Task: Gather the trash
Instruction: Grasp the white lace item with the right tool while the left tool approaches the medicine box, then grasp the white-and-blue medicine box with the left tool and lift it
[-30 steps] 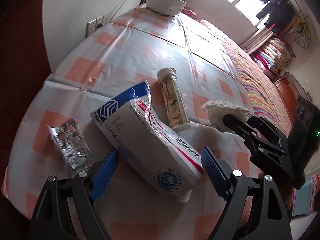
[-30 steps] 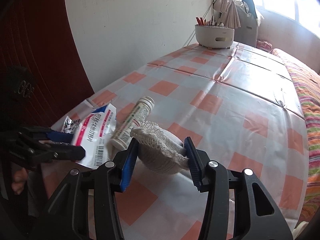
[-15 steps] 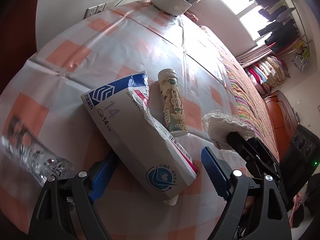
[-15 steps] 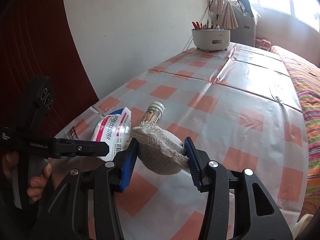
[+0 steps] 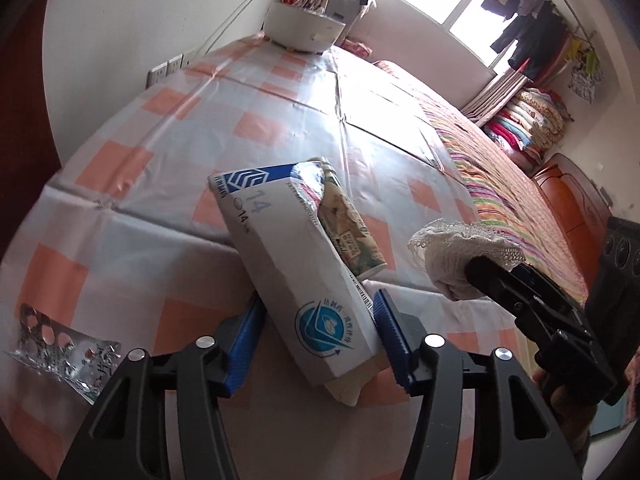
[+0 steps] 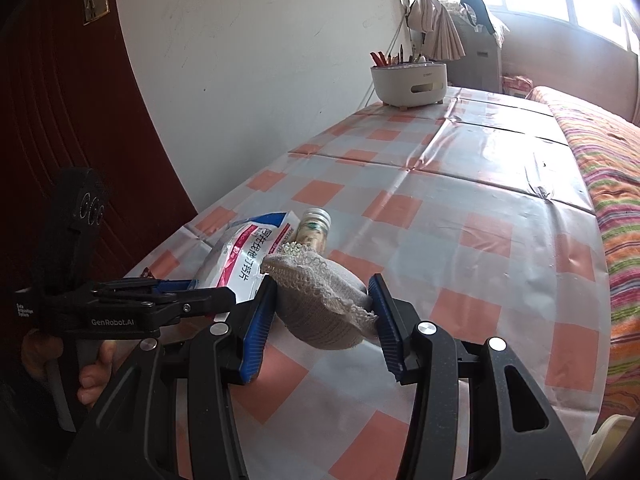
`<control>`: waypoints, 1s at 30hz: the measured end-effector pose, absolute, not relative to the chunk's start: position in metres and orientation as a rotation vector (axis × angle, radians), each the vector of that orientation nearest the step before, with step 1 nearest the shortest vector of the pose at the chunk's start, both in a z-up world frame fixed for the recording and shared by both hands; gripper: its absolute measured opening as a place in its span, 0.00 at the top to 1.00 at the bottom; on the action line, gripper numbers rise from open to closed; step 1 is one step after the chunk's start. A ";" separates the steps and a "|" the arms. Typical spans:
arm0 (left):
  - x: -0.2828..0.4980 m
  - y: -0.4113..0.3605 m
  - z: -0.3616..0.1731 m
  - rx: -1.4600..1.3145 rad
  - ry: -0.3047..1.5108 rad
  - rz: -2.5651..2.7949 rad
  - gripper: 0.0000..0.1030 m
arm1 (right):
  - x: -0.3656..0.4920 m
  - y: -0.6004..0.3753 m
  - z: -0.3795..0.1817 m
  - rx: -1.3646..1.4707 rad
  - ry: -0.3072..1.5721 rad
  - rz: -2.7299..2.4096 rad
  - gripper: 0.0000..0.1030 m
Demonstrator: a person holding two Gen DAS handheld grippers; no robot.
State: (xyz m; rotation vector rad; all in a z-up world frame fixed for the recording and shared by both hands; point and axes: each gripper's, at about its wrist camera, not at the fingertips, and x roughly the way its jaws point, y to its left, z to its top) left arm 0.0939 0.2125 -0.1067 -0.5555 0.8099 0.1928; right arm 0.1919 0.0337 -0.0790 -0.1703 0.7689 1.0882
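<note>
Blue pads of my left gripper point(image 5: 318, 338) now press both sides of the white-and-blue medicine box point(image 5: 298, 268); a second ago they stood wide apart around it, so the jaws have just been closing and the box is clamped between them. In the left wrist view the box tilts up off the checked tablecloth point(image 5: 160, 160), its far end hiding more of the cream tube-shaped bottle point(image 5: 350, 236) than it did before. Foil blister pack point(image 5: 66, 346) lies on the cloth at the lower left, well apart from the box and further left than a second ago. At the right, my right gripper point(image 5: 472, 276) clasps the lace-edged grey sock point(image 5: 460, 252), held clear above the cloth.

From the right wrist view, my right gripper point(image 6: 322, 314) is clenched on the sock point(image 6: 320, 300) exactly as before, the fabric bulging between its blue pads. Just beyond it, the box point(image 6: 248, 258) leans raised in the left gripper point(image 6: 200, 294), and the bottle point(image 6: 314, 230) lies beside it, metal cap toward the white caddy point(image 6: 408, 82) at the table's far end.
</note>
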 end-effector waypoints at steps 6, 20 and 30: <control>0.093 0.204 -0.097 -0.467 0.765 0.221 0.56 | 0.194 0.028 -0.073 -0.136 0.752 1.080 0.55; 0.093 0.182 -0.067 -0.416 0.682 0.196 0.62 | 0.195 0.001 -0.062 -0.096 0.715 1.054 0.55; 0.106 0.152 -0.056 -0.394 0.664 0.127 0.66 | 0.213 -0.051 -0.061 -0.014 0.720 0.973 0.55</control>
